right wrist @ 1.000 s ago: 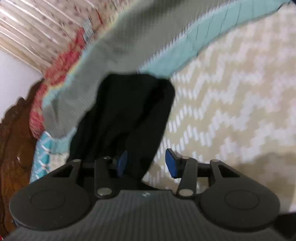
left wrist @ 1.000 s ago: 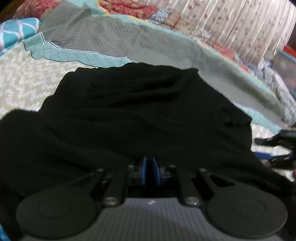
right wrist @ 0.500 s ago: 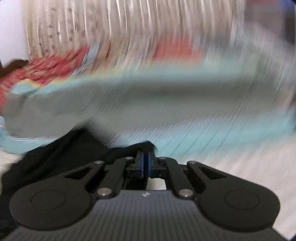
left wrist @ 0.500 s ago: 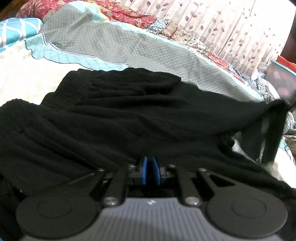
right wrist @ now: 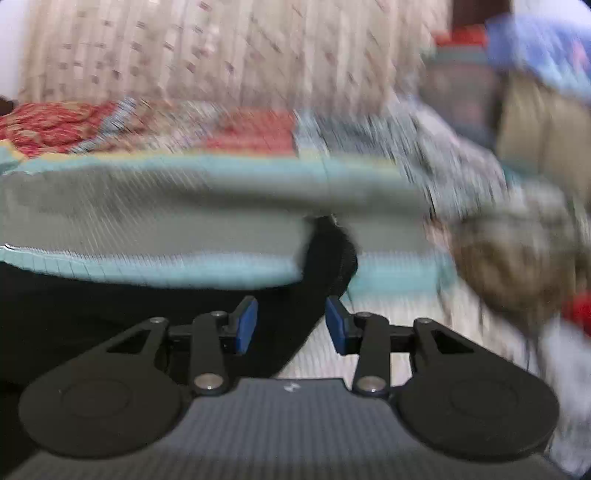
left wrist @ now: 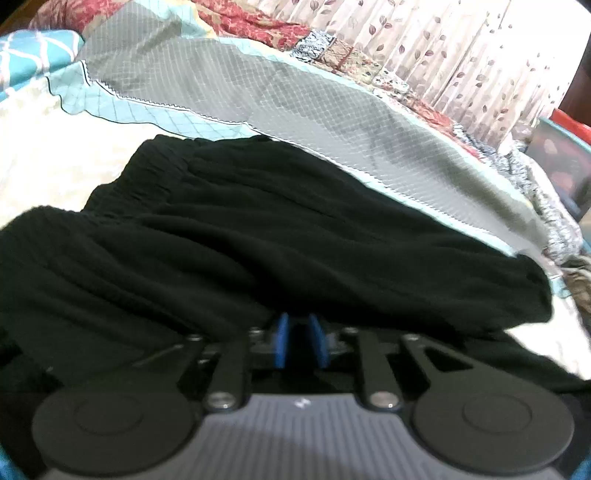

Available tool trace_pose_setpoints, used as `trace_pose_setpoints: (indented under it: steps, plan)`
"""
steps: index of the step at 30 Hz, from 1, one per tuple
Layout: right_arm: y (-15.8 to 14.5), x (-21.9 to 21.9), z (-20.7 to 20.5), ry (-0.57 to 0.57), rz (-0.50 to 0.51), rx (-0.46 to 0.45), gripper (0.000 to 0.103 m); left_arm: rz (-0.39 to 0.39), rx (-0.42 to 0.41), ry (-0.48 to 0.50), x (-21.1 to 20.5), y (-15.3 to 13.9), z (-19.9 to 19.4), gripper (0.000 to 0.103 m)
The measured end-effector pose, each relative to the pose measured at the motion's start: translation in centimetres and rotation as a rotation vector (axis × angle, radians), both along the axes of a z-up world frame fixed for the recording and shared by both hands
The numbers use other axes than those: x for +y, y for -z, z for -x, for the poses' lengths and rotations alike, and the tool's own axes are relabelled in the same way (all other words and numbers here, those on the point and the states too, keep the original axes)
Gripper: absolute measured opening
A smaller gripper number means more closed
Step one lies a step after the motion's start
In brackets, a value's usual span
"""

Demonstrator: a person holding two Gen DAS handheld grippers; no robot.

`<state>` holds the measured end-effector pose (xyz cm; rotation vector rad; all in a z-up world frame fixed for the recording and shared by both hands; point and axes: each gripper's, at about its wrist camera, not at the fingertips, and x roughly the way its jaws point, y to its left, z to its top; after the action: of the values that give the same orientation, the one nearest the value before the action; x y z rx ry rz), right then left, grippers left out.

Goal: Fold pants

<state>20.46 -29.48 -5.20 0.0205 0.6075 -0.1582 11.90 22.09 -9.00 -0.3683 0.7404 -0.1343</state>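
Black pants (left wrist: 280,236) lie spread across the cream bed cover, waistband at the far left. My left gripper (left wrist: 299,328) is at the near edge of the pants, its blue pads a narrow gap apart with black cloth between them. In the blurred right wrist view my right gripper (right wrist: 291,325) is open, and a strip of the black pants (right wrist: 325,266) runs up between its pads without being pinched.
A grey and teal quilt (left wrist: 280,96) lies behind the pants, with a red patchwork blanket (left wrist: 258,26) and a leaf-print curtain (left wrist: 461,55) beyond. A pile of patterned cloth (right wrist: 517,251) sits to the right of my right gripper.
My right gripper was shut on the pants half a second ago and has opened, letting the leg drop. The pants now lie stretched out to the right. My left gripper's pads have parted slightly.
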Motion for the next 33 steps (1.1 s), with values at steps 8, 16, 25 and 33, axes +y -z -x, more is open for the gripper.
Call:
trace_pose_setpoints:
  steps: [8,16,25,33]
  plan:
    - [-1.4,-2.8,-3.1,0.129,-0.152,-0.004,0.046,-0.186,-0.162,-0.019,3.0,-7.7,-2.1,0.055]
    - [0.3,0.6,-17.1,-0.034,-0.083,0.123,0.060,-0.483,0.090,-0.217,6.6,-3.4,-16.9,0.074]
    - [5.6,1.4,-20.2,-0.069,0.061,0.198,0.012,-0.465,0.151,-0.261,5.2,0.8,-19.0,0.077]
    - [1.9,-12.6,-7.8,0.342,-0.158,0.047,0.031,-0.405,0.133,-0.278,5.9,1.0,-19.0,0.080]
